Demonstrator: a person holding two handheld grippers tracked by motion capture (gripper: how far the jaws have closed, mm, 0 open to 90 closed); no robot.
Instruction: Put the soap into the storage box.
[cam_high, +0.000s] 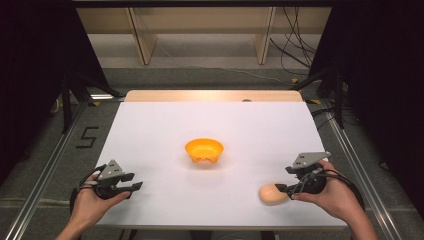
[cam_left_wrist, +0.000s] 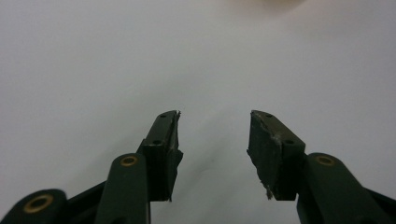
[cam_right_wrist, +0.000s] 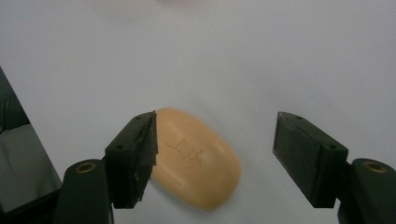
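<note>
A peach-coloured oval soap bar (cam_high: 272, 194) lies on the white table (cam_high: 150, 130) near the front right. My right gripper (cam_high: 284, 180) is just to its right, held low in a hand. In the right gripper view the soap bar (cam_right_wrist: 198, 161) lies between the jaws of my right gripper (cam_right_wrist: 215, 122): the left-hand pad (cam_right_wrist: 140, 154) is against its side and the other pad stands well apart, so the gripper is open. An orange bowl (cam_high: 204, 151) sits at the table's middle. My left gripper (cam_high: 135, 181) is at the front left, and in its own view my left gripper (cam_left_wrist: 215, 135) stands open over bare table.
The white sheet ends at a wooden strip (cam_high: 215, 95) along the far edge. Grey floor and metal rails (cam_high: 47, 170) flank the table, and black stands and cables (cam_high: 300, 50) are at the back.
</note>
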